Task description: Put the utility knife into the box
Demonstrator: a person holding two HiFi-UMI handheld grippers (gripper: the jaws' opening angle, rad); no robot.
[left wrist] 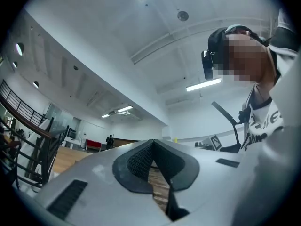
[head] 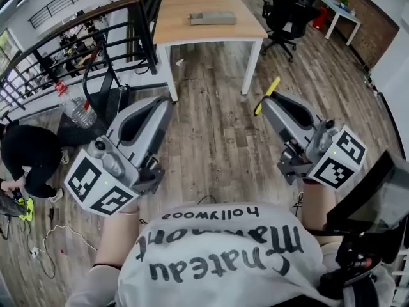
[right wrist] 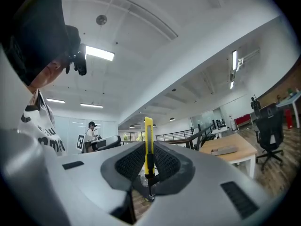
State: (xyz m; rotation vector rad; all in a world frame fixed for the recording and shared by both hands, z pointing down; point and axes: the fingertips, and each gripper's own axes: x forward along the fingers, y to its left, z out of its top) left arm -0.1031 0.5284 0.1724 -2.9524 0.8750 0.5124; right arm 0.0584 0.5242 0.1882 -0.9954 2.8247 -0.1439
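I'm holding the utility knife [right wrist: 148, 126] clamped in the right gripper [right wrist: 148, 149], with the left gripper [left wrist: 153, 145] closed on nothing. By my reckoning, carrying it to the box [head: 213, 18] on the table [head: 185, 31] is remaining.

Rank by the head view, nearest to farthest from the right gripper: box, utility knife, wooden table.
1. Utility knife: clamped in its jaws.
2. Wooden table: ahead, slightly to its left.
3. Box: on the tabletop, past the near edge.

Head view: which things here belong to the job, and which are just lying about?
Job:
knife, gripped in the right claw
grey box on the table

Lying about:
chair
bottles
cables on the floor
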